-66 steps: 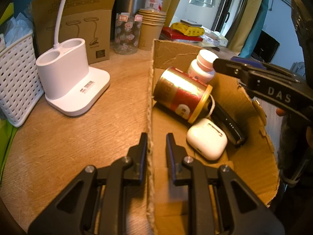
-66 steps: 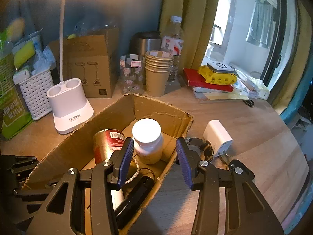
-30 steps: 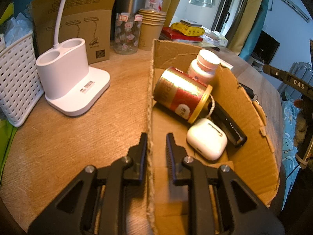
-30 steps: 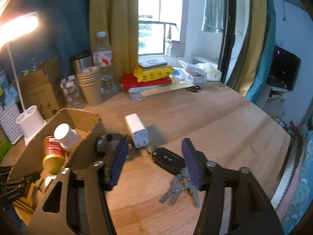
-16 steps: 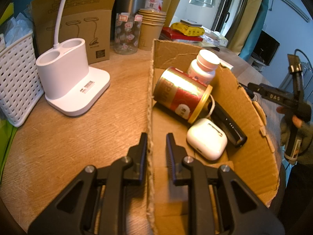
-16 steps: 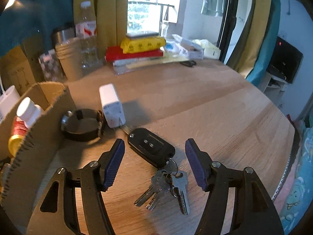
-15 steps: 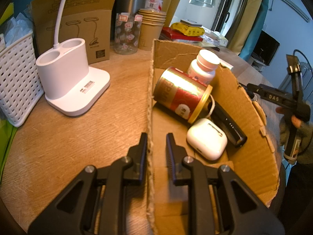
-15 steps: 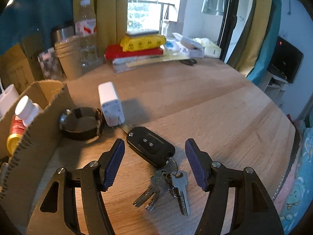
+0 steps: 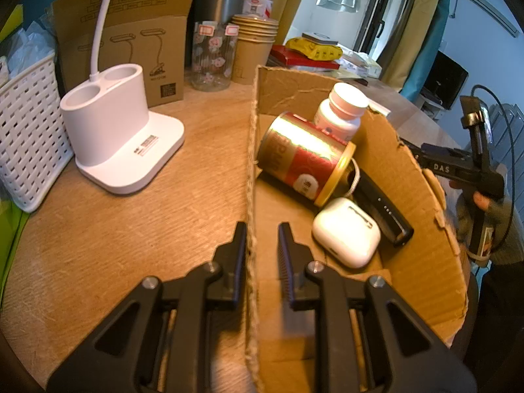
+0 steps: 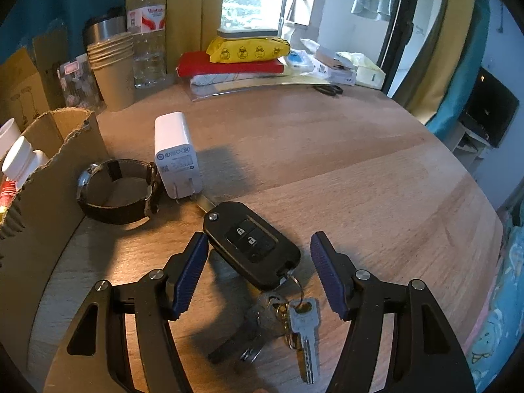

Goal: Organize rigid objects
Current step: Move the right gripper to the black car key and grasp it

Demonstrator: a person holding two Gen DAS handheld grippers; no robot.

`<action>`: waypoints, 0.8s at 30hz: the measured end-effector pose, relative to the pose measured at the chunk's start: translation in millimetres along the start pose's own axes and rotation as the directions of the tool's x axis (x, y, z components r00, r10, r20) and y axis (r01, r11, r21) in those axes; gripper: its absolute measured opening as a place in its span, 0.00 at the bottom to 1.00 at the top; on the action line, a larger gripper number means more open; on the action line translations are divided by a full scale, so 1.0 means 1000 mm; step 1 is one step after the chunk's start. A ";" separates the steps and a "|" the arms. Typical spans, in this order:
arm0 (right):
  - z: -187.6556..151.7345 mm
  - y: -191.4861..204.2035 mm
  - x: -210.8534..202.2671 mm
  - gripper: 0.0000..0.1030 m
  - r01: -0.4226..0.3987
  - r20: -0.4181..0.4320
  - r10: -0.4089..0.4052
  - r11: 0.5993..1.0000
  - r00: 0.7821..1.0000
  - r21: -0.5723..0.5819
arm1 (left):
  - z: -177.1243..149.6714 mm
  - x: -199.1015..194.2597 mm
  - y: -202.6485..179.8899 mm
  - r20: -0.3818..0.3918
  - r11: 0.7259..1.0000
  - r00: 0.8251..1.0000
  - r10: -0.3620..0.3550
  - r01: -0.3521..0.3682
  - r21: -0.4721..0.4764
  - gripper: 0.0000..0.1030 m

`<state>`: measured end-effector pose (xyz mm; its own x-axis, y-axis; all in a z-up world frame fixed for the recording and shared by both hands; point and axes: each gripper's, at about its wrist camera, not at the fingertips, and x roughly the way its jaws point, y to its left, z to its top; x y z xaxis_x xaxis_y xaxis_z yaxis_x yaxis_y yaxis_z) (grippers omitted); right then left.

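My left gripper (image 9: 262,227) is shut on the left wall of the open cardboard box (image 9: 409,196). Inside the box lie a red-and-gold can (image 9: 304,157), a white pill bottle (image 9: 344,108), a white earbuds case (image 9: 345,232) and a black stick-shaped device (image 9: 383,209). My right gripper (image 10: 258,235) is open just above the table, with one finger on each side of a black car key fob (image 10: 252,245) and neither touching it. Its bunch of keys (image 10: 301,324) trails toward me. A white charger (image 10: 177,154) and a dark watch (image 10: 114,193) sit beside the box (image 10: 42,196).
A white lamp base (image 9: 114,137), a white basket (image 9: 26,144), a brown carton (image 9: 131,42), a glass jar (image 9: 213,59) and paper cups (image 9: 253,52) stand left of and behind the box. Red and yellow packs (image 10: 245,52) and scissors (image 10: 329,90) lie far back. The table's rounded edge (image 10: 475,229) curves on the right.
The right gripper swung away from the box to the right and sank toward the key fob, its jaws spreading a little. The left gripper and the box stayed still.
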<state>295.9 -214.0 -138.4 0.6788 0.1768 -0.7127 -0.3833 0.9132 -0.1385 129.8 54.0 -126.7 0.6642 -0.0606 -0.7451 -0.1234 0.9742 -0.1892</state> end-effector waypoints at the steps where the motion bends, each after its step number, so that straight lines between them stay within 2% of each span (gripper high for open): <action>1: 0.001 0.001 0.002 0.67 0.003 -0.003 -0.003 1.000 1.000 -0.009 | 0.000 0.000 0.000 0.000 1.000 1.000 0.000 0.000 0.000 0.20; 9: 0.006 -0.001 0.010 0.67 0.003 -0.021 -0.003 1.000 1.000 -0.024 | 0.000 0.000 0.000 0.000 1.000 1.000 0.000 0.000 0.000 0.20; 11: 0.005 0.000 0.009 0.57 -0.003 -0.020 0.002 1.000 1.000 -0.025 | 0.000 0.000 0.000 0.000 1.000 1.000 0.000 0.000 0.000 0.20; 15: 0.001 0.007 0.004 0.55 0.005 -0.012 -0.006 0.999 1.000 -0.049 | 0.000 0.000 0.000 0.000 1.000 1.000 0.000 0.000 0.000 0.20; 17: 0.000 0.009 0.002 0.43 0.011 -0.009 -0.011 0.999 1.000 -0.049 | 0.000 0.000 0.000 0.000 1.000 1.000 0.000 0.000 0.000 0.20; 19: -0.002 0.008 -0.002 0.39 0.017 0.004 -0.017 0.999 1.000 -0.038 | 0.000 0.000 0.000 0.000 1.000 1.000 0.000 0.000 0.000 0.20; 24: -0.010 0.006 -0.012 0.38 0.014 0.023 -0.013 1.000 1.000 -0.023 | 0.000 0.000 0.000 0.000 1.000 1.000 0.000 0.000 0.000 0.20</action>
<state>279.5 -213.7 -137.7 0.6982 0.1731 -0.6947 -0.3881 0.9069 -0.1641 129.9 54.0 -126.7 0.6641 -0.0603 -0.7452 -0.1233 0.9743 -0.1887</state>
